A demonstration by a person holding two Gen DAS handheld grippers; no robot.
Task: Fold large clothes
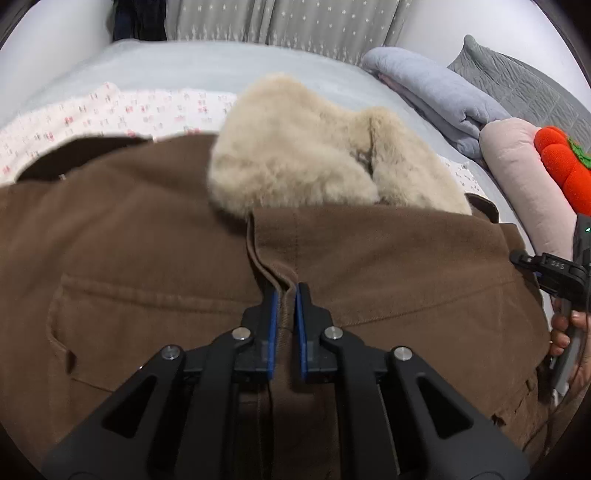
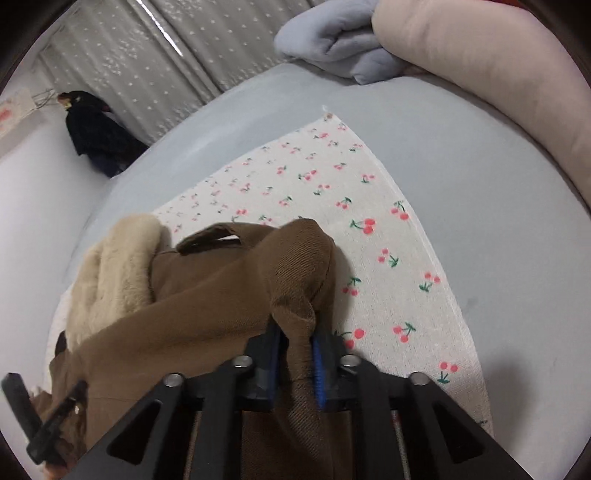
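Observation:
A brown coat (image 1: 147,240) with a beige fur collar (image 1: 291,158) lies spread on the bed. In the left wrist view my left gripper (image 1: 286,295) is shut on the coat's front edge seam, and brown cloth shows between its blue pads. In the right wrist view my right gripper (image 2: 297,332) is shut on a bunched fold of the same coat (image 2: 221,288), at its right side beside the fur collar (image 2: 110,266). A hand (image 1: 565,332) holding the right tool shows at the right rim of the left view.
Under the coat lies a white cherry-print cloth (image 2: 369,240) on the pale grey bed sheet (image 2: 498,240). A folded grey-blue blanket (image 1: 436,96), a pink bolster (image 1: 517,173) and a red plush toy (image 1: 565,166) lie at the right. Behind the bed hangs a curtain (image 1: 288,22), and dark clothing (image 2: 96,133) lies beside it.

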